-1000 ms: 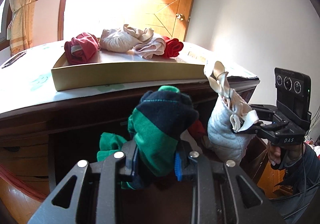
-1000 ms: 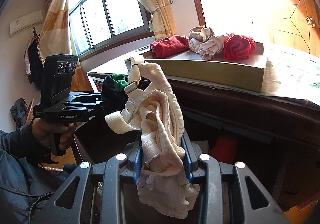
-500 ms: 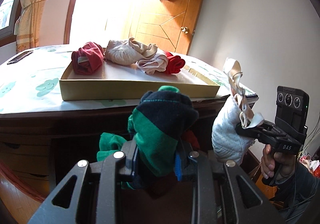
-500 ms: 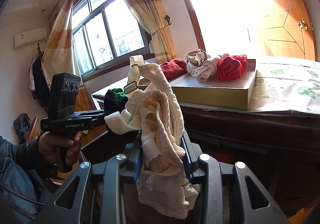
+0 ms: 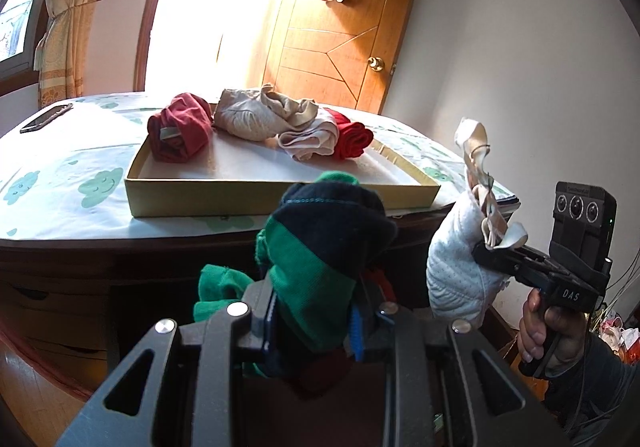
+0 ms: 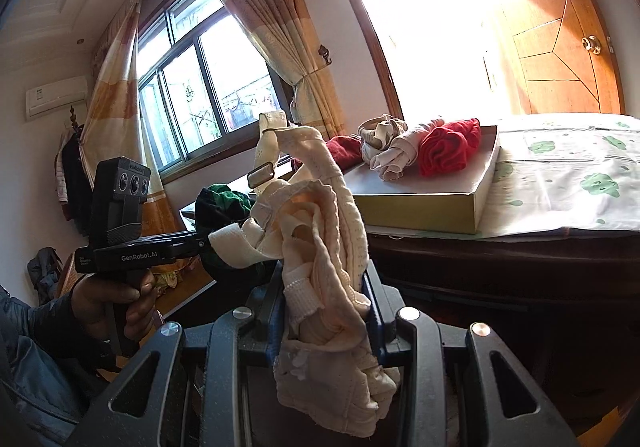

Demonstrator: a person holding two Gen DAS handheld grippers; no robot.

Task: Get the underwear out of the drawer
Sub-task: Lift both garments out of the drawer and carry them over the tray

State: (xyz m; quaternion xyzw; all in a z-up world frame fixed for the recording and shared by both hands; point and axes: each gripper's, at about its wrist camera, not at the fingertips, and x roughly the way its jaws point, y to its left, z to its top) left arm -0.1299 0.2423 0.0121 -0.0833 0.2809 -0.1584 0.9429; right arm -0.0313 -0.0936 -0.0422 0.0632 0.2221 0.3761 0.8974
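My left gripper (image 5: 314,321) is shut on a green and navy striped pair of underwear (image 5: 320,247), held up in front of the dark wooden dresser (image 5: 80,267). My right gripper (image 6: 326,311) is shut on a bundled cream bra (image 6: 320,247) with a strap sticking up. The left wrist view shows that bra (image 5: 460,259) at the right, clamped in the right gripper (image 5: 490,253) in a person's hand. The left gripper (image 6: 202,243) with the green underwear (image 6: 220,203) shows at the left of the right wrist view. The drawer itself is hidden behind the garments.
A shallow cardboard tray (image 5: 280,195) on the dresser top holds dark red (image 5: 180,131), beige (image 5: 256,115), pale pink (image 5: 310,139) and bright red (image 5: 354,137) rolled garments. A phone (image 5: 46,118) lies at the far left. A wooden door (image 5: 340,59) stands behind.
Both grippers have risen a little with their garments, so the tray's inside and the dresser top show from higher up. Both grips are unchanged.
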